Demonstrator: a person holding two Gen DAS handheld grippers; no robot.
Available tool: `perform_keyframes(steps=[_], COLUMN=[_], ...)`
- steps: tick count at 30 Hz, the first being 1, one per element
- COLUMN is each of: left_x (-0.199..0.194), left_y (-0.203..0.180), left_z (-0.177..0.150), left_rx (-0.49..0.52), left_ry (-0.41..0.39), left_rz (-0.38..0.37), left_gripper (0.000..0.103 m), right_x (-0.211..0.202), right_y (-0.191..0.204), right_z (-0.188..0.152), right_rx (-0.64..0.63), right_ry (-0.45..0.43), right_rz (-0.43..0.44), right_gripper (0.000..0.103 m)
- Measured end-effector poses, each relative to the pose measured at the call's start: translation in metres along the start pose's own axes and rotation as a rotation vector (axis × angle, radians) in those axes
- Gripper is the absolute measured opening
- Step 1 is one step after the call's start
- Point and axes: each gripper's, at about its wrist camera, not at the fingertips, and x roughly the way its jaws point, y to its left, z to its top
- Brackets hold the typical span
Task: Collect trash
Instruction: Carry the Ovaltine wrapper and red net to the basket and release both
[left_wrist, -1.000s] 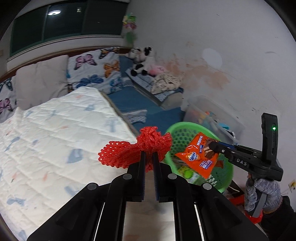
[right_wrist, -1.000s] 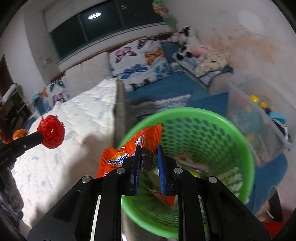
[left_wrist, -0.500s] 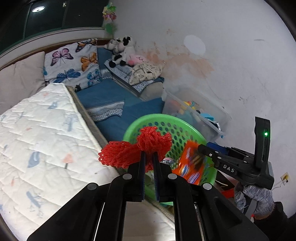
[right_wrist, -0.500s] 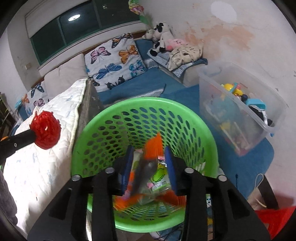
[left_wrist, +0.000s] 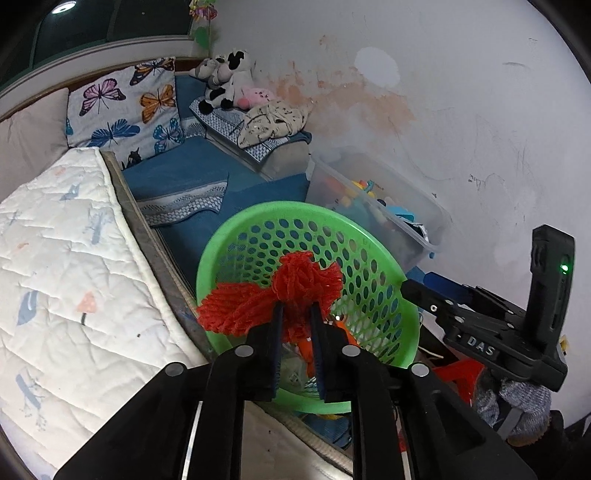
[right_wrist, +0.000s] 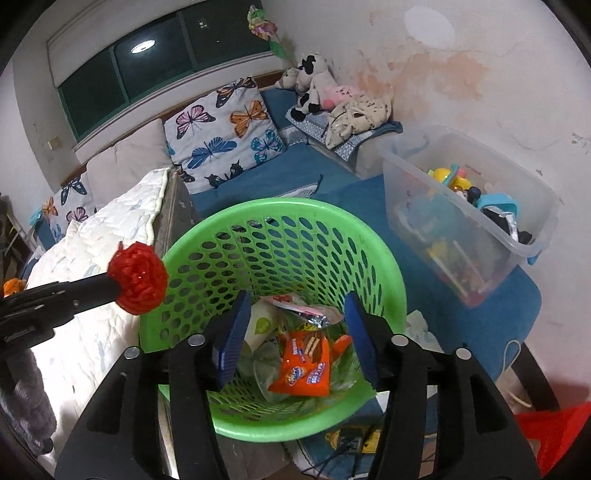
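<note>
Beside the quilted white mattress (right_wrist: 92, 266), the right gripper (right_wrist: 295, 332) hangs open over the green perforated plastic basket (right_wrist: 273, 210), while the left gripper (left_wrist: 295, 325) clamps red foam fruit netting (left_wrist: 280, 291) at the rim's 9 o'clock, positioned for disposal.

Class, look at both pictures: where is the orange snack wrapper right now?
In the right wrist view, the orange snack wrapper lies at the bottom of the green perforated plastic basket, among other wrappers, directly below the open right hand-held gripper.

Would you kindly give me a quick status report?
Right gripper open over green basket. Orange wrapper inside. Left gripper shut on red foam net. Nothing blocking.
</note>
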Motion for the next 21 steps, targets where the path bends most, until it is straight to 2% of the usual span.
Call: perform_keyframes(steps=[2,10,16,21], left_x=[0.003,0.005,0.0,-0.01], left_y=[0.0,-0.002,0.004,0.012], left_z=[-0.001,-0.006,-0.012,-0.016], left_rx=[-0.005,-0.004,-0.021,-0.027], left_ry=[0.005,0.002,-0.004,-0.021], left_rz=[0.001,0.008,0.021,0.046], left_gripper=[0.023,0.043,0.048,0.057], right_x=[-0.002,-0.007,-0.009,-0.013], right_y=[0.0,0.006,0.01,0.017], right_z=[-0.002,-0.01,-0.013,-0.016], right_rx=[-0.004,-0.025,-0.036,-0.048], right_ry=[-0.003,-0.007,-0.004,-0.01], right_rz=[0.001,-0.002,-0.008,-0.009], right_gripper=[0.06,0.067,0.071,0.075])
